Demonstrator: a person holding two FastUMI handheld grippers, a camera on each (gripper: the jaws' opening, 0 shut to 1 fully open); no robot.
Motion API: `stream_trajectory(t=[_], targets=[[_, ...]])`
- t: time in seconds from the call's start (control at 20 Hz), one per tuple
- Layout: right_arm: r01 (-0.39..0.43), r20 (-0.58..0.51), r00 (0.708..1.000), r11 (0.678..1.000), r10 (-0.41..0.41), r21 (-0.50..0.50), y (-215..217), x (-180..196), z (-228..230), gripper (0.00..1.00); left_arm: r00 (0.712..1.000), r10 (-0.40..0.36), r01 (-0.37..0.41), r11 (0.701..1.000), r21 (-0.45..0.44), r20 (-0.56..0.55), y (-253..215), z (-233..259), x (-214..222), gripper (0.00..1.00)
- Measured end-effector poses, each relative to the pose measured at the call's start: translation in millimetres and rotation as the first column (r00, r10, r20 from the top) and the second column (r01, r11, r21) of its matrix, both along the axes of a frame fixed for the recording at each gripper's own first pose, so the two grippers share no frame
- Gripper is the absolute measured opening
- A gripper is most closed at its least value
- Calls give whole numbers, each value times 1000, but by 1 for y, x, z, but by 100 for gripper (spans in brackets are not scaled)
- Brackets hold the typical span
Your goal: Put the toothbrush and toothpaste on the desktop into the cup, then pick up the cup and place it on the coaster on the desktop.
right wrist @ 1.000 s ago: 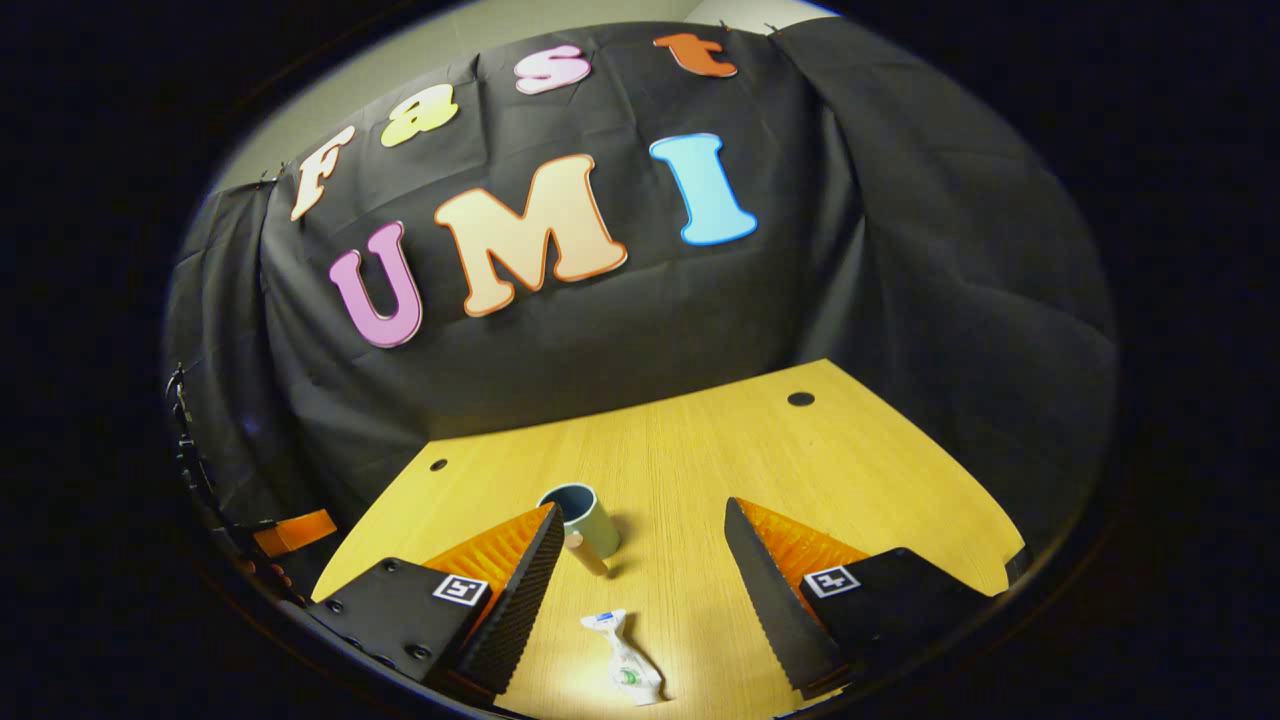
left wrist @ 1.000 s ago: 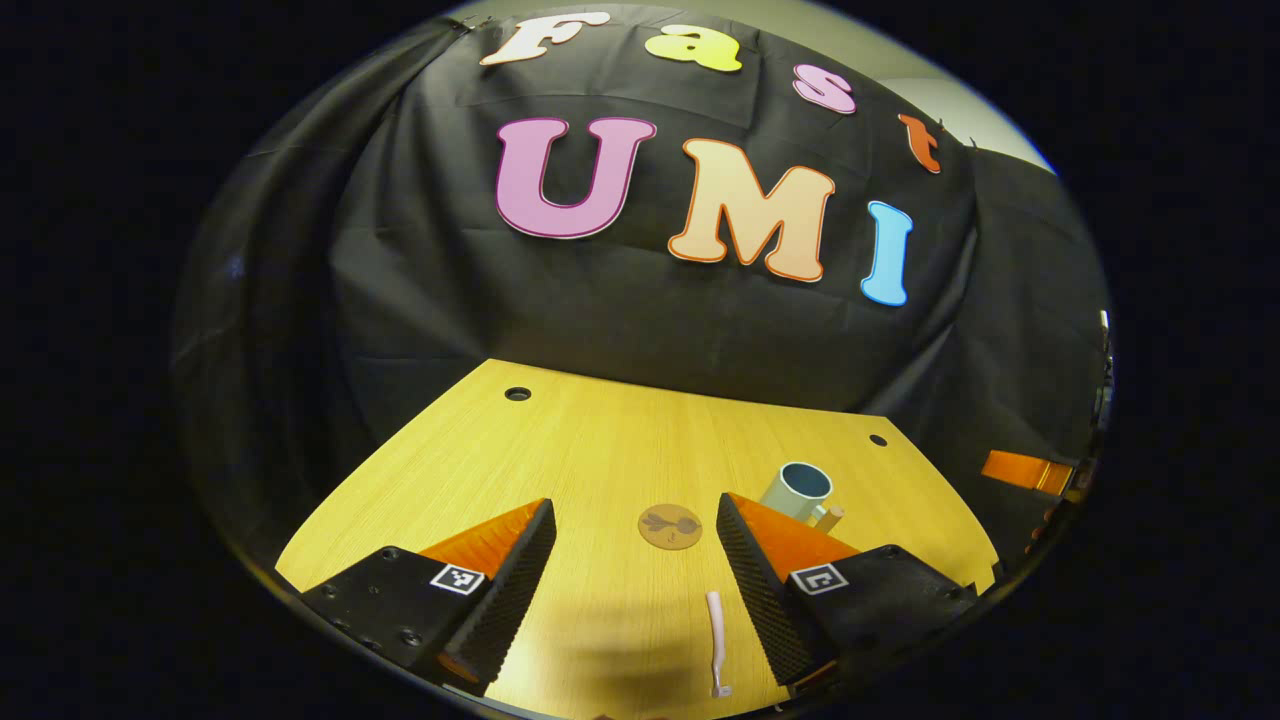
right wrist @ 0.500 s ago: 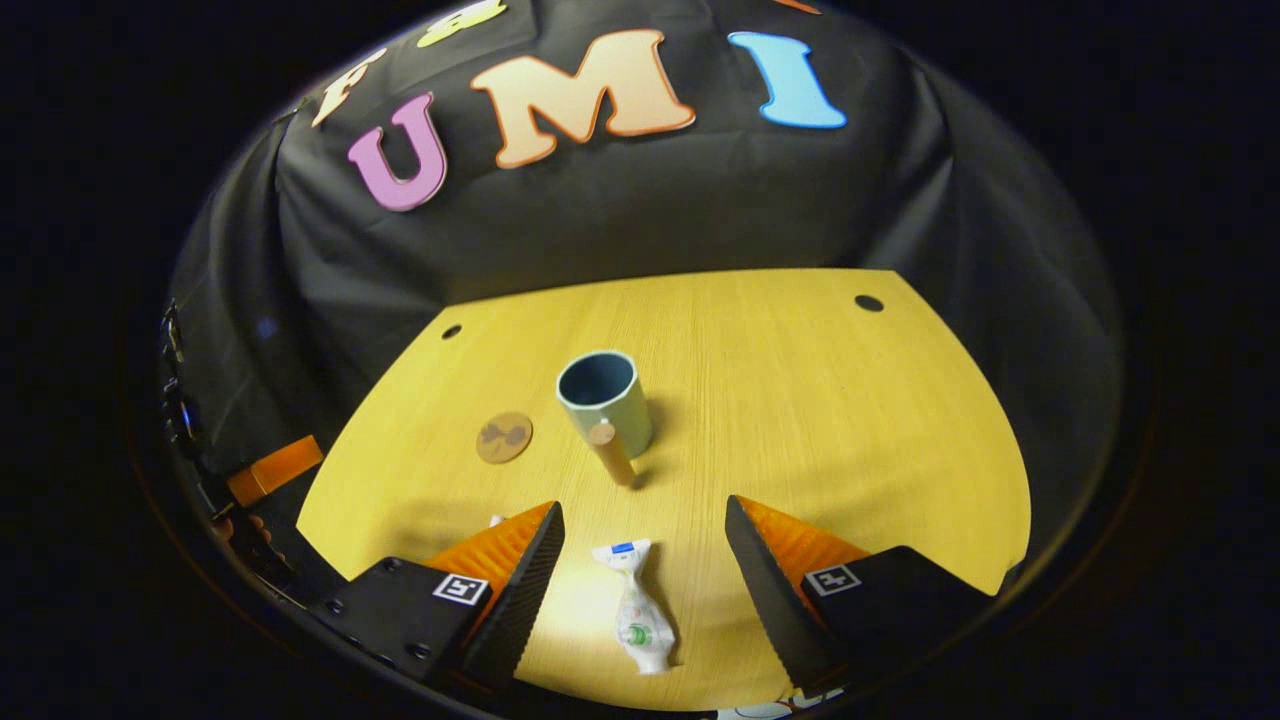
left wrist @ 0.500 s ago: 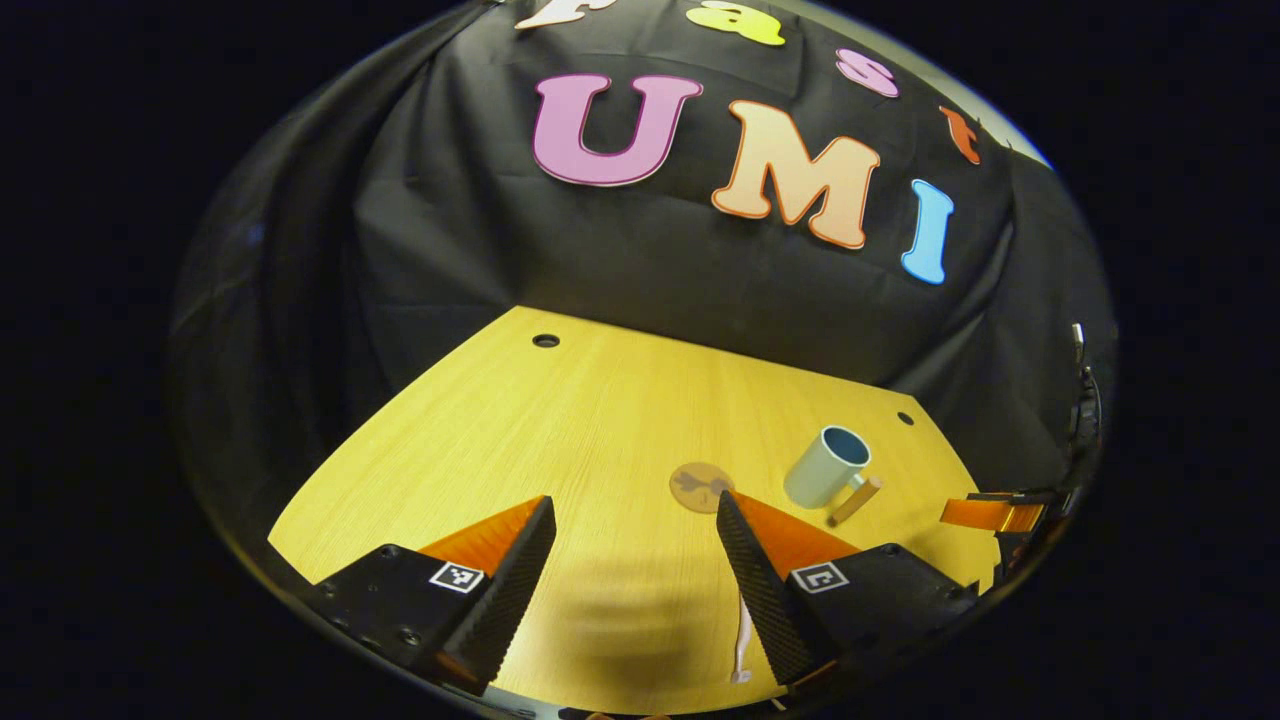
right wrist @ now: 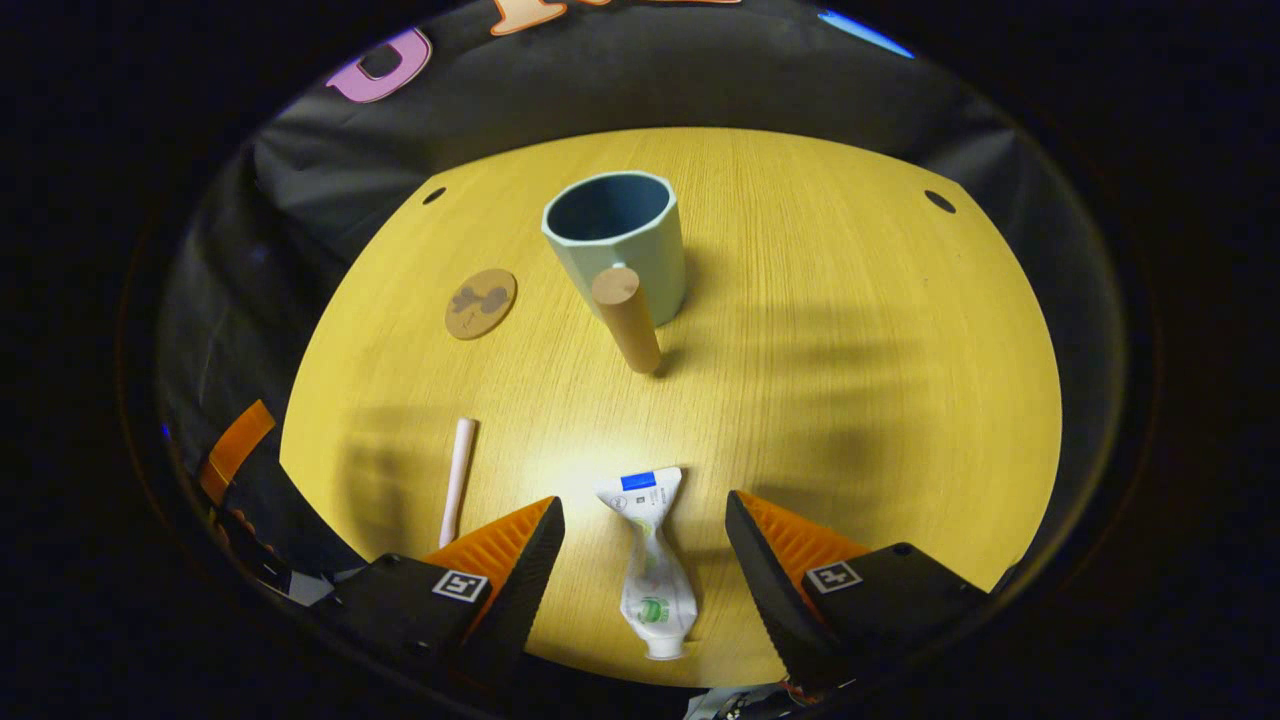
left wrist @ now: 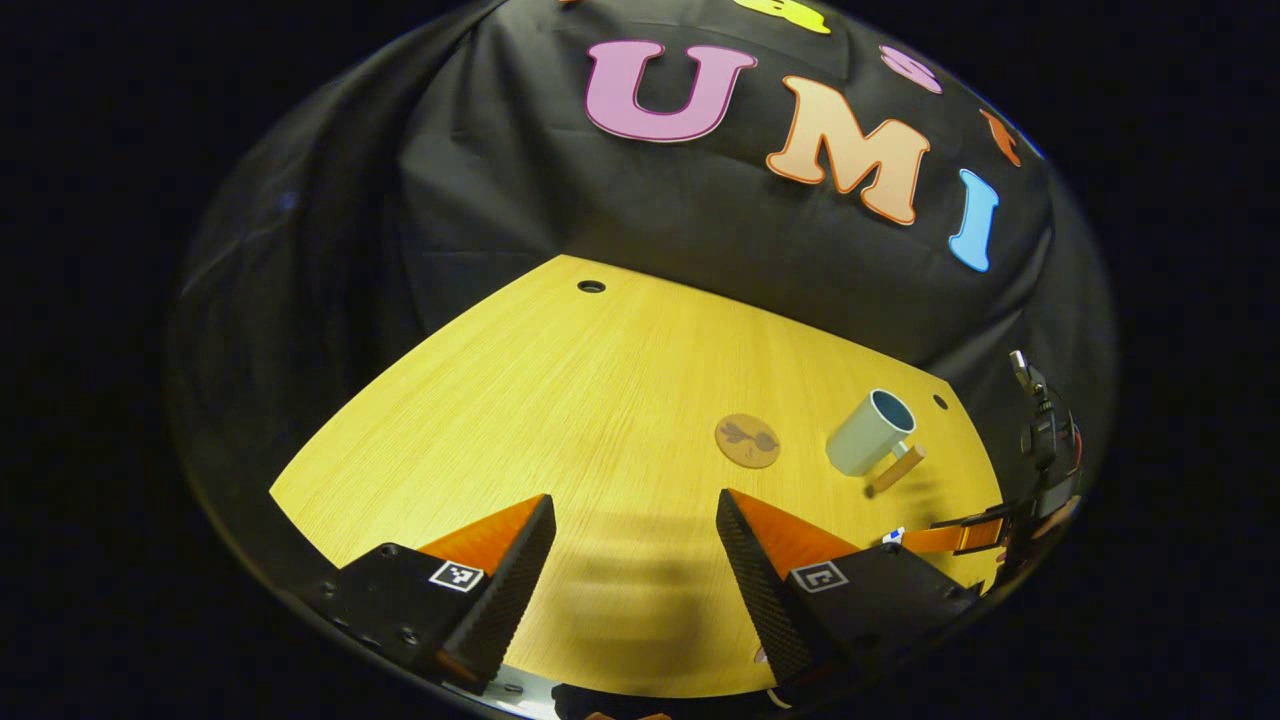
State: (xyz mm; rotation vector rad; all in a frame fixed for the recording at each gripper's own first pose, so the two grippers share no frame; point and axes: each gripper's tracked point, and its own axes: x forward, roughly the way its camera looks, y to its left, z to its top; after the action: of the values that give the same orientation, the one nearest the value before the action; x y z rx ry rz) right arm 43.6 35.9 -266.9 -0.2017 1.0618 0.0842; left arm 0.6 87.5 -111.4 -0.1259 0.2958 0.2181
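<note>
Toothpaste [right wrist: 650, 560] lies flat on the desk [right wrist: 850, 330] between the spread fingers of the right gripper [right wrist: 640, 570], cap toward the camera, untouched. It looks half squeezed and soft, so the firmer part near the cap seems the better hold (the crimped tail would likely fold). Toothbrush [right wrist: 458, 480] lies to its left. Cup [right wrist: 618, 245] stands beyond, beside the coaster [right wrist: 481, 302]. Left gripper [left wrist: 635, 570] hangs open, empty.

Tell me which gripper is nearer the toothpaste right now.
Right. The right gripper is open with the toothpaste lying on the desk between its fingers. The left gripper is open over bare desk, off to the toothpaste's left.
</note>
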Motion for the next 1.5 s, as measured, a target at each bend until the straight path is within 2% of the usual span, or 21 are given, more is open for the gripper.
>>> stream_trajectory(t=[0.05,0.1,0.15,0.2,0.25,0.3,0.5,0.6,0.7,0.8,0.85,0.95,1.2,1.35,1.5], targets=[[3,-27,1000,1000,-4,-10,-2,-1,-6,99,1000,6,-6,1000,0,-7,3,-2,-2,95],[8,-52,999,1000,-9,-22,-3,-2,-10,99,1000,10,-10,1000,1,-16,5,-3,-2,95],[15,-89,996,999,-19,-51,-7,-3,-18,98,999,18,-18,1000,7,-30,9,-7,-2,95],[13,-110,994,997,-21,-74,-10,-4,-23,91,999,22,-22,1000,7,-39,12,-10,-1,95],[12,-122,992,996,-23,-85,-11,-5,-24,91,999,22,-22,1000,3,-45,12,-11,-1,95],[14,-132,991,996,-26,-92,-12,-4,-27,96,998,21,-21,1000,-2,-52,13,-12,0,95],[16,-153,988,993,-33,-113,-13,-5,-33,71,998,20,-19,1000,6,-65,15,-14,3,95],[21,-165,985,993,-41,-119,-13,-7,-35,48,997,18,-17,1000,4,-71,15,-15,4,95],[18,-172,984,991,-40,-129,-15,-9,-36,45,997,18,-17,1000,6,-69,15,-14,5,95],[15,-174,984,990,-40,-141,-14,-10,-33,47,998,14,-14,1000,6,-66,14,-13,8,95],[17,-179,983,990,-42,-139,-12,-9,-36,28,998,10,-10,1000,5,-67,13,-14,8,95],[32,-184,981,991,-56,-131,-11,-10,-38,24,997,4,-4,1000,0,-75,11,-15,8,95],[37,-137,990,997,-46,-72,-9,-6,-34,15,995,-10,9,1000,-10,-98,7,-19,9,95],[47,-108,993,999,-44,23,-5,-8,-33,11,992,-34,32,999,-22,-123,-5,-22,13,95],[62,-46,997,987,-56,147,2,-8,-25,9,981,-67,64,998,-22,-181,-21,-29,16,95]])
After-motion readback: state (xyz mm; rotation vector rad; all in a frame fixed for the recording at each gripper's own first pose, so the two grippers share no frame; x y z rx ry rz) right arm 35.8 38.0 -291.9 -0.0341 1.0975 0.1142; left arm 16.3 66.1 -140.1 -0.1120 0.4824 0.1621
